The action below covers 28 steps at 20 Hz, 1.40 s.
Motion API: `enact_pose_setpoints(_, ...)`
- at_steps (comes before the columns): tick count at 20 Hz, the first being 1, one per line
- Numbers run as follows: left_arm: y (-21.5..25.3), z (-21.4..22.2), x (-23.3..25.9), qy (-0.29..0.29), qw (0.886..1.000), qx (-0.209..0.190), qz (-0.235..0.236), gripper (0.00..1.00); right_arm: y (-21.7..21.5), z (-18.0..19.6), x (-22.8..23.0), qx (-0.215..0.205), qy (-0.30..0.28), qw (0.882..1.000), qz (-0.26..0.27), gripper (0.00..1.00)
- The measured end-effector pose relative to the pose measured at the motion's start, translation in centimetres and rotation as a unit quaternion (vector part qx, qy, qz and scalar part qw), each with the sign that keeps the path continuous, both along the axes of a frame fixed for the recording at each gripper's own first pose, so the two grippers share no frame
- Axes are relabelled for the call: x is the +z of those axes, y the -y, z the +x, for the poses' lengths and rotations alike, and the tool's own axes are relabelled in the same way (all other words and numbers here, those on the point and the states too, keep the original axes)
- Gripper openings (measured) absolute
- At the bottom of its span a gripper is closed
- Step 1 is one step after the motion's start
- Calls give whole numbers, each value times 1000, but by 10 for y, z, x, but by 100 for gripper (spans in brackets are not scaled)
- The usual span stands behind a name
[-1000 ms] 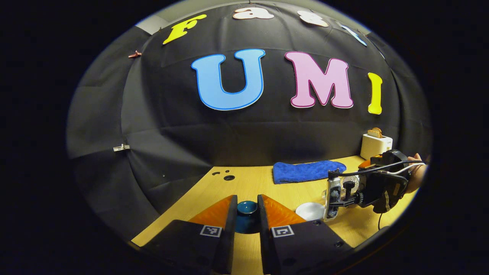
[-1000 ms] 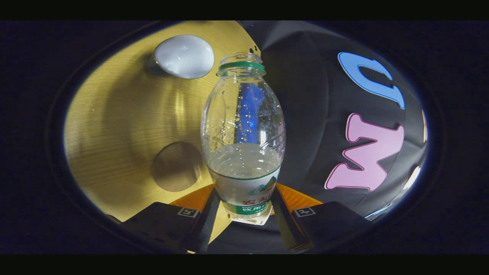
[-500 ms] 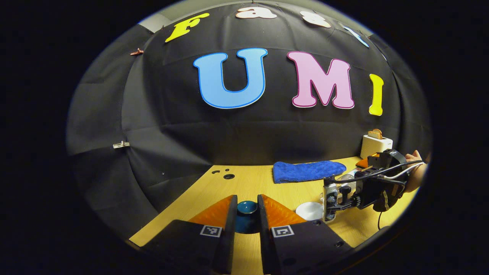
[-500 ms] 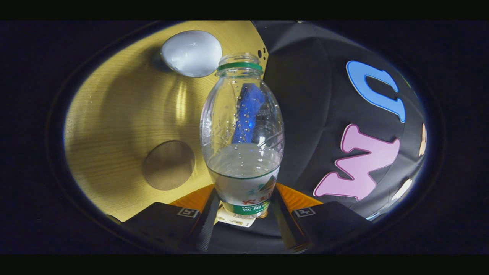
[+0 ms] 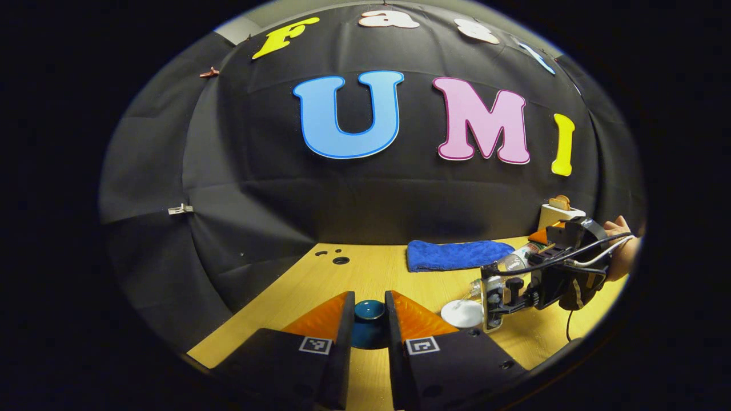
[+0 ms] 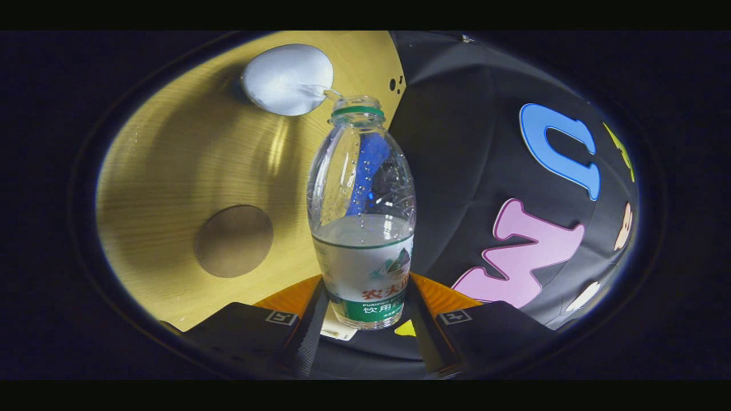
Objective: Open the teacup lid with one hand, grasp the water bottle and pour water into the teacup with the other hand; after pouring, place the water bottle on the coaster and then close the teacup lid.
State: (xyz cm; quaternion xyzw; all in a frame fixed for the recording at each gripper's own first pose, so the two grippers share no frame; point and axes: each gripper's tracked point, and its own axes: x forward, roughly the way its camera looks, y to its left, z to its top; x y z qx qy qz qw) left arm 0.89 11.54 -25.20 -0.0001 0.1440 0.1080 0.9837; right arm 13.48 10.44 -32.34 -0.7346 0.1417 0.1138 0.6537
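The right gripper [image 6: 365, 319] is gripping a clear plastic water bottle [image 6: 362, 228], pouring into the white teacup [image 6: 287, 80], while the left gripper [image 5: 368, 325] is clamping the dark teal lid [image 5: 368, 311].

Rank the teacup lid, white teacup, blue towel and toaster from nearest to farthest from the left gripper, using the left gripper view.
1. teacup lid, between the left gripper fingers.
2. teacup, just right.
3. blue towel, farther back by the wall.
4. toaster, far right corner.

The clear glossy plastic water bottle [image 6: 362, 211] carries a smooth printed label. The pale wooden table [image 6: 188, 154] shows fine grain with a soft sheen; the fluffy blue cloth towel [image 5: 457, 254] near its far edge looks matt.
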Motion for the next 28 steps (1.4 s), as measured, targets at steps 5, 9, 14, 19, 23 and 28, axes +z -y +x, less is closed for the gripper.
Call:
enact_pose_setpoints(5,-5,-5,-6,2,1000,6,-3,33,-4,-4,4,15,33,999,16,71)
enact_pose_setpoints(9,-10,-11,-11,3,1000,13,5,29,-10,-22,10,32,57,997,38,74)
enact_pose_setpoints(14,-7,-19,-9,4,1000,20,2,33,-11,-23,10,48,57,997,20,74)
enact_pose_setpoints(19,-2,-25,-3,12,1000,16,5,33,-12,-20,12,63,69,996,-8,74)
enact_pose_setpoints(23,2,-26,-1,17,1000,15,4,33,-13,-19,14,76,78,994,-21,74)
enact_pose_setpoints(28,7,-26,4,26,1000,13,3,33,-16,-20,20,91,86,991,-36,74)
